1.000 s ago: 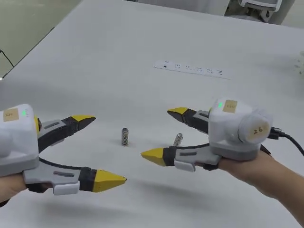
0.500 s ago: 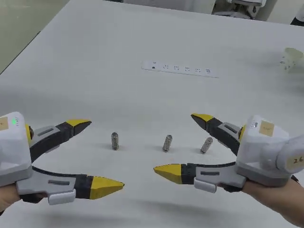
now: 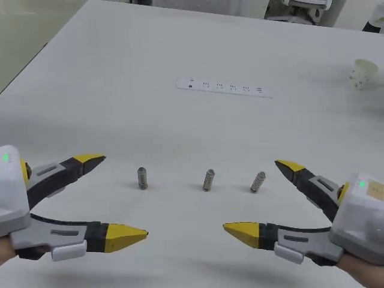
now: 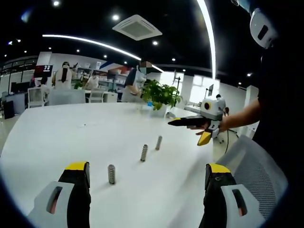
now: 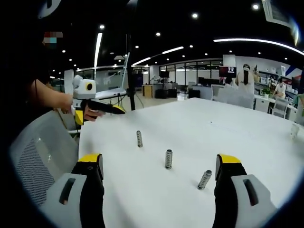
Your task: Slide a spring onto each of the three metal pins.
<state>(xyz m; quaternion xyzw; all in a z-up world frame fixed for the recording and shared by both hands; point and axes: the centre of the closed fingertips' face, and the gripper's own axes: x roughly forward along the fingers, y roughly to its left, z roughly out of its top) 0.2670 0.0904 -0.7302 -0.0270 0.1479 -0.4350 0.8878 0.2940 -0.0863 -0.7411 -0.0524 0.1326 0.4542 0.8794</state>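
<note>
A wide, pale grey bench carries very little. On the near side three small metal springs stand in a row, well apart from one another: the left spring and the middle spring upright, the right spring leaning. Further back a white power strip lies flat. Towards the far right sits what looks like a small pale cup, too blurred to be sure

Three springs, upright, in a row (rightmost tilted)
</note>
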